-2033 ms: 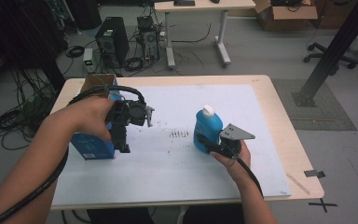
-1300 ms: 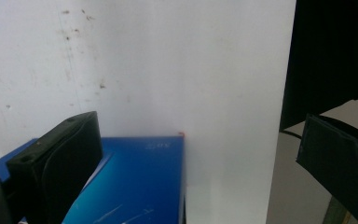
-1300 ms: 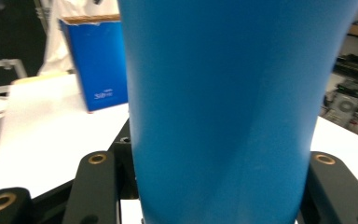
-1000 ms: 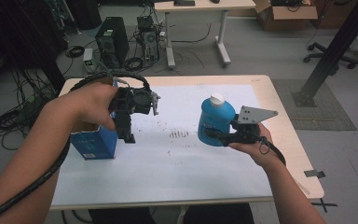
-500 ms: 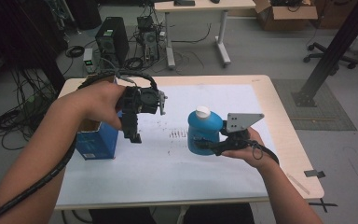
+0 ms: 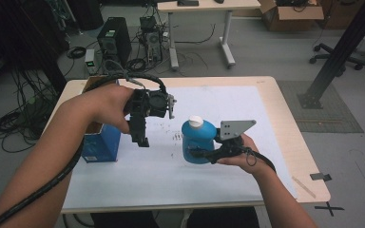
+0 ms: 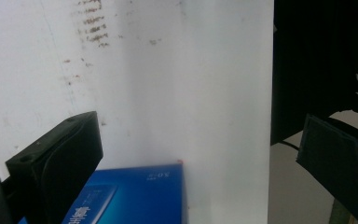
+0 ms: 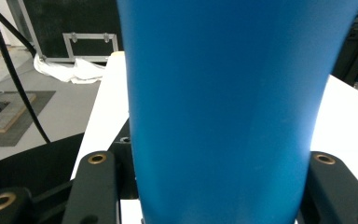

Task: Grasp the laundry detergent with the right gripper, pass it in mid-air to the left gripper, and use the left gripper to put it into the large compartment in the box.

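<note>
Main risk as we judge it: the bottle (image 6: 198, 141) slips or twists in the right hand-held gripper (image 6: 200, 153), since the body is smooth, rounded plastic and the jaws pinch it low on one side only, well below the cap (image 6: 196, 121). A quick swing or a hard set-down could let it rotate out, tip, and roll across the tabletop (image 6: 228, 99). If there is liquid inside, sloshing would add to that; we can't tell the fill level. Second risk: the left hand-held gripper (image 6: 142, 140) hangs close by, between bottle and box (image 6: 97, 145), so a careless sideways move could knock the two grippers together or bump the box. State of things: right jaws are clamped on the bottle (image 8: 228, 112), one each side of the blue body in the right gripper view. Left jaws stand wide apart with nothing between them, pointing down at the white sheet just past the box (image 7: 130, 196) corner. The bottle is bright blue, opaque, squat with a rounded shoulder and a white screw cap, upright, near the middle of the tabletop; whether it touches the surface or sits just above it we can't tell.
</note>
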Demonstrator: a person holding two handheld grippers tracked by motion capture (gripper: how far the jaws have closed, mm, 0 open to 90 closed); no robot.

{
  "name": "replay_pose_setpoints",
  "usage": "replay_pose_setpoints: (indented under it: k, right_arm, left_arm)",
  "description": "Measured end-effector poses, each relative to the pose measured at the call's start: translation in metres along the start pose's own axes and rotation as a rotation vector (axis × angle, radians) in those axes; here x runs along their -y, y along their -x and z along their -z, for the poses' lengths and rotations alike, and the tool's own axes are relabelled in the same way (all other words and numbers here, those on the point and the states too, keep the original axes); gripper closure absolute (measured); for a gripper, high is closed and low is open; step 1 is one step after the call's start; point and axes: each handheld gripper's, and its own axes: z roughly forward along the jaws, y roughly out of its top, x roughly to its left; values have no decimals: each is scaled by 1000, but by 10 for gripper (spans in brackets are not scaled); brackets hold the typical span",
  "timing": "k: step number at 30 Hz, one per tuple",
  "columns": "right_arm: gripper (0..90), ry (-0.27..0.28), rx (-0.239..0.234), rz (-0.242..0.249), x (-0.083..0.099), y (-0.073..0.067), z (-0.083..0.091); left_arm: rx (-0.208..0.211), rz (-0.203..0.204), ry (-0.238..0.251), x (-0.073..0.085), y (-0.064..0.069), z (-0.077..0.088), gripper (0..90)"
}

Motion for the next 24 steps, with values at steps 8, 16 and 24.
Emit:
replay_pose_setpoints:
  k: [8, 16, 24]
  right_arm:
    - [452, 8, -12, -18, 9, 1, -20]
    - [451, 8, -20, -21, 12, 0, -35]
    - [451, 14, -32, -22, 11, -2, -47]
  left_arm:
    - [0, -15, 6, -10, 1, -2, 3]
    - [-7, -28, 16, -18, 2, -2, 2]
    - [-12, -36, 15, -23, 3, -4, 2]
